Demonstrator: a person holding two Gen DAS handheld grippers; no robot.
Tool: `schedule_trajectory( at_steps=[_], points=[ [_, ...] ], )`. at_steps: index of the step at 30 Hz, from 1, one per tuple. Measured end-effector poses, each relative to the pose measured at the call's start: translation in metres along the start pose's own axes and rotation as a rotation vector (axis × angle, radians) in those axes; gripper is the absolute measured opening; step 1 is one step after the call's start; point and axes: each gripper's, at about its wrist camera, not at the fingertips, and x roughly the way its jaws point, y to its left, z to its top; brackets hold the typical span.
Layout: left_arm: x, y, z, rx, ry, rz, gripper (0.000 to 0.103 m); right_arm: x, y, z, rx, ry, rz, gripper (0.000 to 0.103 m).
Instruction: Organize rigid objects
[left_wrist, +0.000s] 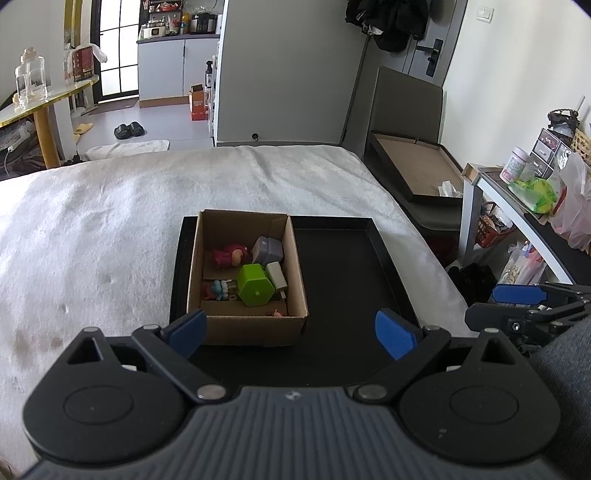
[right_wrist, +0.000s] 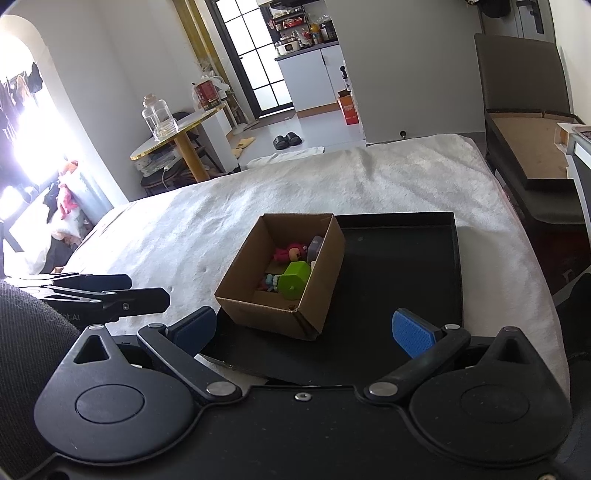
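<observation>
A black tray (left_wrist: 376, 236) rests on a white fleecy blanket (left_wrist: 92, 221) spread over a bed. An open cardboard box (left_wrist: 255, 328) stands in the tray's left part, at 12 o'clock from the left gripper (left_wrist: 291, 332), whose blue-padded fingers are spread wide apart and hold nothing. Inside the box lie a green hexagonal block (left_wrist: 255, 285) near the middle, a grey block (left_wrist: 269, 250) at its 12 o'clock, a white charger plug (left_wrist: 277, 277) touching it at 3 o'clock, a pink toy figure (left_wrist: 229, 255) at 10 o'clock and a small blue-haired figure (left_wrist: 218, 290) at 9 o'clock. The right gripper (right_wrist: 304, 328) hovers at the tray's near edge, fingers likewise wide apart and empty, the box at its 12 o'clock.
</observation>
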Motion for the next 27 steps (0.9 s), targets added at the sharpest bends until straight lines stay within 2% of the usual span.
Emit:
schedule_trajectory(
  at_steps=[27],
  points=[
    [-0.0015, 0.0027, -0.0004, 0.01, -0.004, 0.012, 0.097, 0.0007, 0.0006, 0.0005, 0.001, 0.003, -0.012, 0.103]
  ],
)
